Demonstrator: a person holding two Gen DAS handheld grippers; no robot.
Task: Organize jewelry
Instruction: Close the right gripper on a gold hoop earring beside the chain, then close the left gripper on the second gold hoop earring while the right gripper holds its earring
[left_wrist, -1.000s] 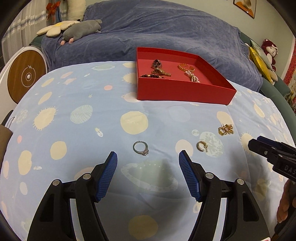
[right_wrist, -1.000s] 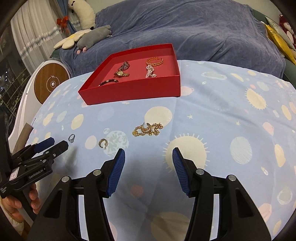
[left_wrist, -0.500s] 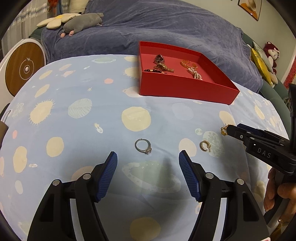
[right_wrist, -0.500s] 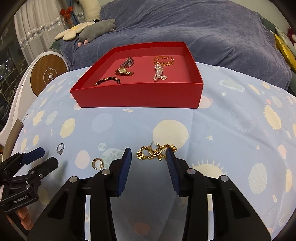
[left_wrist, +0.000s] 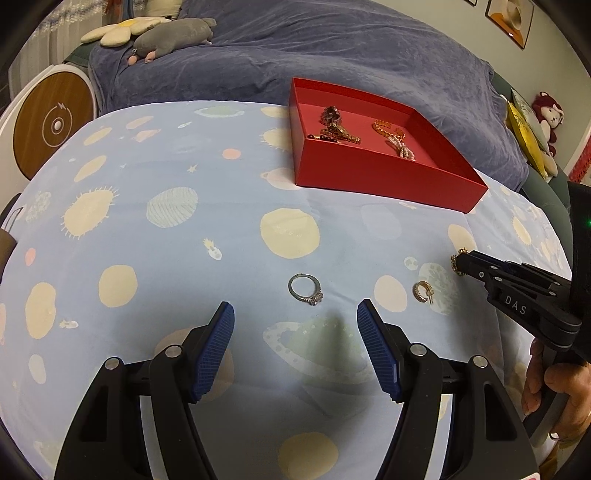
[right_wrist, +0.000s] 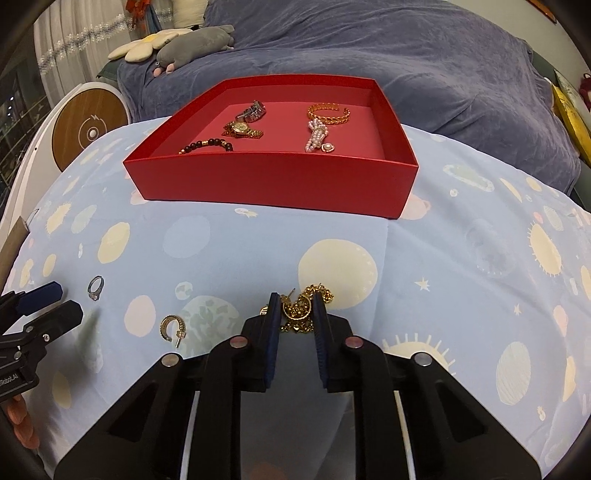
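Planet-print blue bedsheet (right_wrist: 229, 243): right tongs (right_wrist: 295, 314), jaws just closing, pinch the tangled gold chain earring (right_wrist: 301, 310) for the red cardboard tray (right_wrist: 273, 184); left tongs (left_wrist: 295, 325) hang released before the silver stone ring (left_wrist: 304, 290).

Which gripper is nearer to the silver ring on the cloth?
Left. The left gripper hovers open just short of the silver ring; the right gripper is off to the side, closing around the gold chain.

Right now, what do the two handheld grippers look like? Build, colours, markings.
Both the left gripper and right gripper are matte black linkage frames with silver pivot pins and ribbed blue pads. White lettering "DAS" marks the right one's side.
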